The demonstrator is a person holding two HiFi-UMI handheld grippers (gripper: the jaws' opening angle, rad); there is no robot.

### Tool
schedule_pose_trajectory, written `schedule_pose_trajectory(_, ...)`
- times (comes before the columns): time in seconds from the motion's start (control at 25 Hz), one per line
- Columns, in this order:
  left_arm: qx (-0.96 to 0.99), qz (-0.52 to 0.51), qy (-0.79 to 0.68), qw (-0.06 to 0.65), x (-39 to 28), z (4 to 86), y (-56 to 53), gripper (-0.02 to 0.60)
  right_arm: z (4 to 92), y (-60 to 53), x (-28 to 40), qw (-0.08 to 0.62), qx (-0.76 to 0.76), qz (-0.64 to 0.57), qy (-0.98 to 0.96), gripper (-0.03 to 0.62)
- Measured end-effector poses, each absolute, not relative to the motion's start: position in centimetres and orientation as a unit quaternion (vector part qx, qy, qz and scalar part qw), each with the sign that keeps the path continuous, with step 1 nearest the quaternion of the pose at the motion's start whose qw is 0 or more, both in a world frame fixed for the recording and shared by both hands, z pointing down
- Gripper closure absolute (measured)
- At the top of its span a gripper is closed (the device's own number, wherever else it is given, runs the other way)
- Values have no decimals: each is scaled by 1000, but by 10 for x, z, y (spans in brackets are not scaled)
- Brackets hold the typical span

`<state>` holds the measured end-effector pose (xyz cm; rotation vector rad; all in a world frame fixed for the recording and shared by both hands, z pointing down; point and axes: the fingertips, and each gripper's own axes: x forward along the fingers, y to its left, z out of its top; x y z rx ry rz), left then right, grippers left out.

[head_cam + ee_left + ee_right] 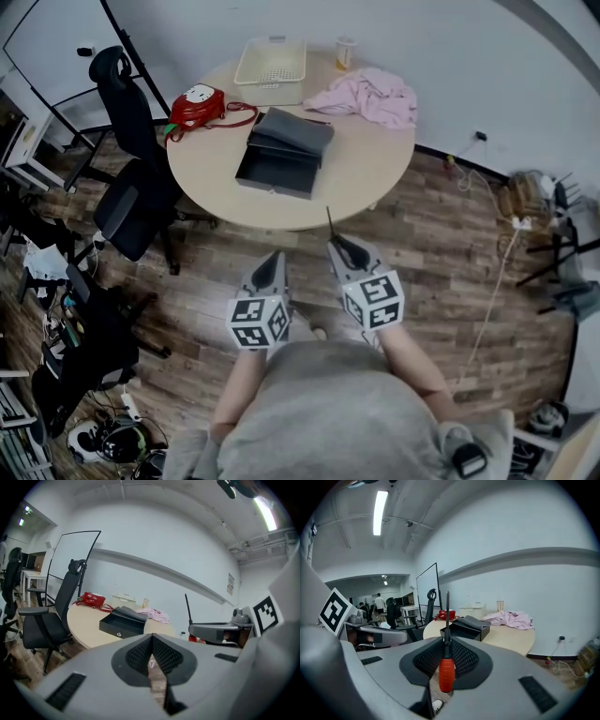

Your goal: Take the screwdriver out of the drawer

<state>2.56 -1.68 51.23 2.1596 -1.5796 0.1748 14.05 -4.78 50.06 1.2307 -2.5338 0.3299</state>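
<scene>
My right gripper [337,246] is shut on the screwdriver [446,667], whose red handle sits between the pads [461,656] while its thin black shaft [329,221] points toward the table. My left gripper [274,258] hangs beside it, shut and holding nothing [152,637]. Both hover over the wooden floor, short of the round table [375,178]. The black drawer box [279,155] stands on the table with its drawer pulled out; it also appears in the left gripper view [123,622] and the right gripper view [466,626].
On the table are a cream basket [271,61], a pink cloth [370,94], a red bag [199,105] and a cup [346,52]. A black office chair [131,178] stands left of the table. Cables and clutter lie on the floor at the right [525,206].
</scene>
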Motion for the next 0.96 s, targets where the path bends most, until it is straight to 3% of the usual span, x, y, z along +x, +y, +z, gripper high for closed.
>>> schedule_pose_trajectory(0.96, 787, 55, -576, 216, 20, 507, -13, 583, 496, -40, 128, 144, 425, 95, -889, 540)
